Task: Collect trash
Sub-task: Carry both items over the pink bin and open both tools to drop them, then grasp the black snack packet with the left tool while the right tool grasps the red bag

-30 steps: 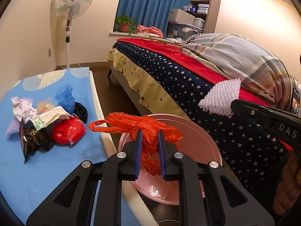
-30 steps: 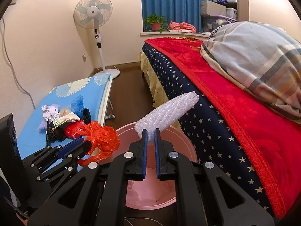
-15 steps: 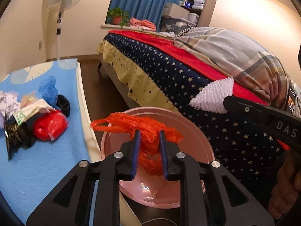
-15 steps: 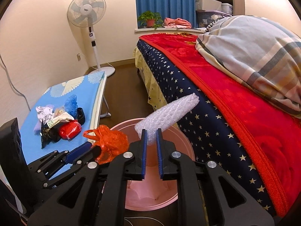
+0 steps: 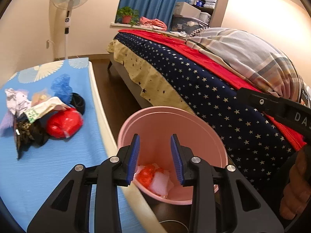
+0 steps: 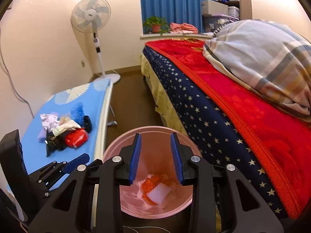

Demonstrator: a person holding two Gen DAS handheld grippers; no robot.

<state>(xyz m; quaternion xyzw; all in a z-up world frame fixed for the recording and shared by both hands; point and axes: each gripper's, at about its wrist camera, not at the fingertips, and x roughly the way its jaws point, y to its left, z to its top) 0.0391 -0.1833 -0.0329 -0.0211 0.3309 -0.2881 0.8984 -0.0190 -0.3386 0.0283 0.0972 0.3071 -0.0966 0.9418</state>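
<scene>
Trash already dropped, an orange plastic bag [image 6: 153,182] and a white bubble-wrap piece [image 6: 159,193], lies at the bottom of the pink bin [image 6: 116,145] on the floor. Above it both the left gripper [image 5: 155,156] and right gripper [image 6: 156,156] hang with jaws opening, nothing between them. More trash sits heaped [image 5: 38,116] on the blue-covered table [image 5: 58,167] beside the bin; the star-patterned bed [image 5: 194,81] crowds its other side.

Pink bin [image 5: 204,128] below me on floor, upright. At bottom: crumpled orange bag [image 6: 153,182] touching white bubble wrap [image 6: 159,193]. More trash [image 5: 38,116] heaped on blue bench [image 5: 48,165].
</scene>
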